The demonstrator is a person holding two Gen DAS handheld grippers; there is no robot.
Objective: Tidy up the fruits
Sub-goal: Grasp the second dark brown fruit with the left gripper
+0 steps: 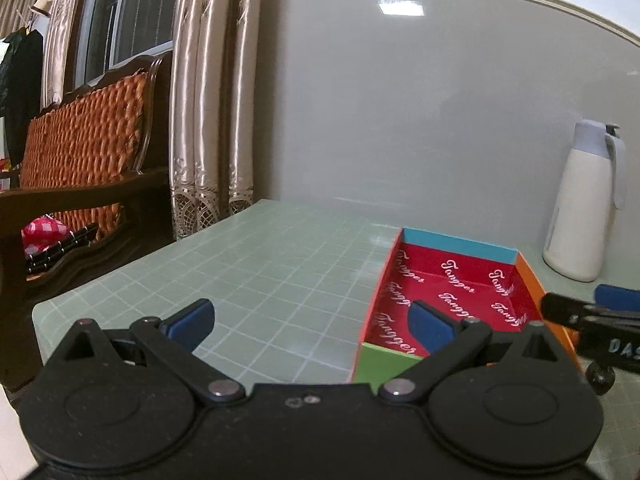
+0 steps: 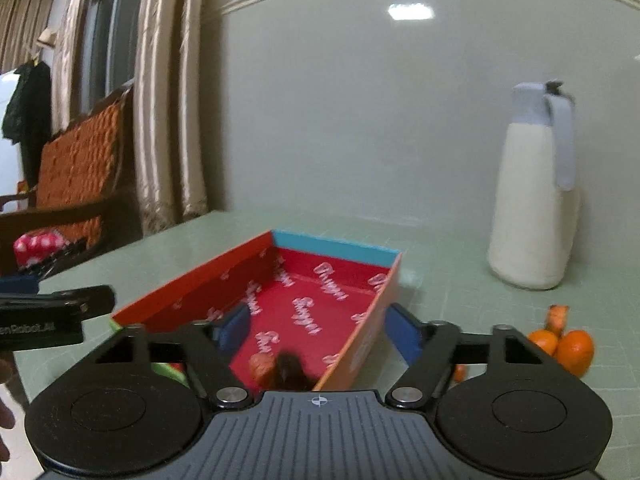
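Both tools spread and empty: left gripper [image 1: 312, 322] over the box's left wall, right gripper [image 2: 318, 330] straddling its orange wall. Red-lined box [image 2: 312, 312] holding blurred fruit [image 2: 280, 370] at its near end (kind indistinct). Oranges [image 2: 568, 348] waiting on green mat [image 1: 260, 272], just beside the box, presumably next.

A white jug [image 2: 534, 208] with a pale blue lid is standing upright on the green gridded tabletop [image 1: 256, 272] near the grey wall [image 1: 400, 100]. Cream curtains [image 1: 208, 120] are hanging beside an orange-cushioned wooden bench [image 1: 80, 152].
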